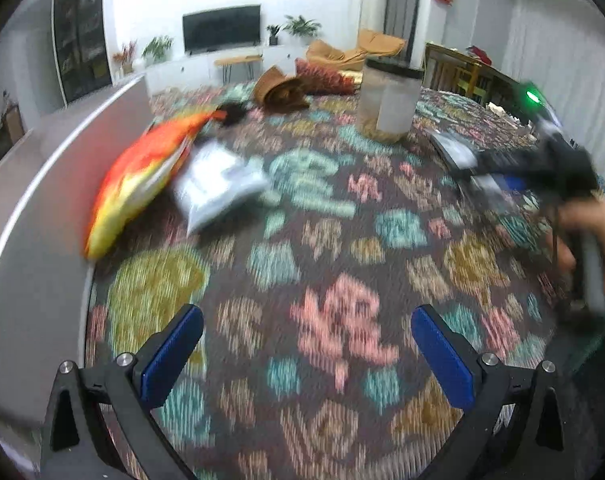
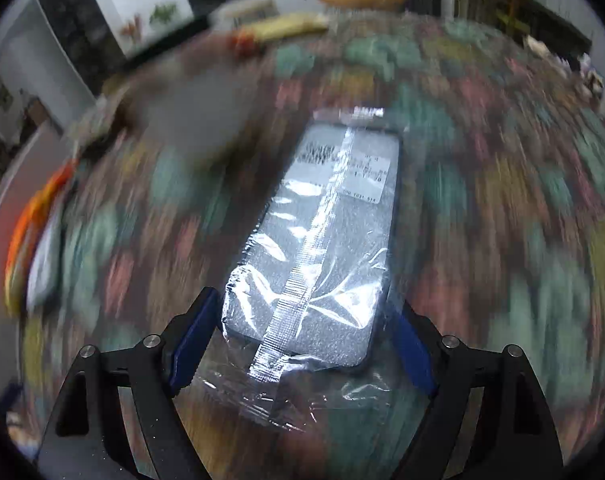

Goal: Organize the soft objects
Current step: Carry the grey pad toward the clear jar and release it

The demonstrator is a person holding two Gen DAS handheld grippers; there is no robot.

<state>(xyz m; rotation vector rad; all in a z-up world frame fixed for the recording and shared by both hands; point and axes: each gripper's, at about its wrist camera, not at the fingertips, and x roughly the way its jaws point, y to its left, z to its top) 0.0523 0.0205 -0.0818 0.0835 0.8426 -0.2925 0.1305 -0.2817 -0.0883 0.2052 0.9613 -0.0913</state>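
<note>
My right gripper (image 2: 302, 336) is shut on a grey soft pack in clear plastic wrap (image 2: 322, 240) with a white label, held above the patterned rug. It also shows in the left wrist view (image 1: 454, 152), held by the right gripper (image 1: 474, 168) at the right. My left gripper (image 1: 306, 344) is open and empty over the rug. An orange and yellow soft bag (image 1: 142, 184) leans against a grey panel at the left. A pale grey wrapped pack (image 1: 214, 184) lies beside it on the rug.
A patterned rug (image 1: 326, 248) covers the surface. A grey panel (image 1: 54, 184) borders it at the left. A translucent bin with a dark rim (image 1: 388, 100) stands at the back. A brown cloth heap (image 1: 282, 90) and a red cushion (image 1: 322, 76) lie behind.
</note>
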